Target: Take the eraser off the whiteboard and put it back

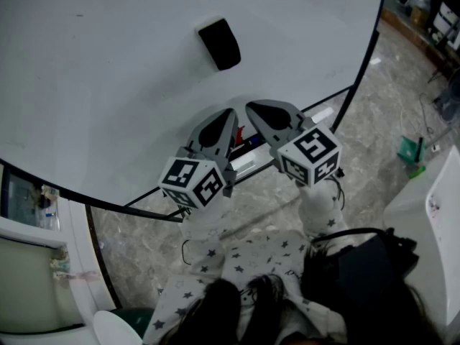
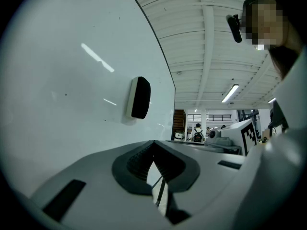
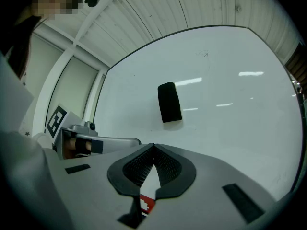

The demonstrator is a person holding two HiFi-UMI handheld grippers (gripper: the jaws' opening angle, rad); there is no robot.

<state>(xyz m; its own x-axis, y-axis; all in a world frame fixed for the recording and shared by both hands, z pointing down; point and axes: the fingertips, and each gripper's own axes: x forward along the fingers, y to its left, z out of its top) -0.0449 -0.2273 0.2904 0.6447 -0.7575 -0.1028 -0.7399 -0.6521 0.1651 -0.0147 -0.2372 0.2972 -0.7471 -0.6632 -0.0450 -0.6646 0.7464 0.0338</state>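
Observation:
A black eraser (image 1: 219, 43) clings to the white whiteboard (image 1: 108, 70), and it also shows in the left gripper view (image 2: 139, 97) and the right gripper view (image 3: 170, 102). My left gripper (image 1: 230, 113) and right gripper (image 1: 250, 108) hover side by side below the eraser, apart from it and pointed at the board. In its own view the left gripper (image 2: 153, 143) has its jaws closed tip to tip with nothing between them. The right gripper (image 3: 153, 146) is likewise shut and empty.
The whiteboard's tray (image 1: 248, 165) with markers runs under the grippers. A marble floor (image 1: 374, 121) lies to the right, with a green object (image 1: 411, 149) on it and a white table (image 1: 431, 214) at the right edge. A window frame (image 1: 29, 214) stands at the left.

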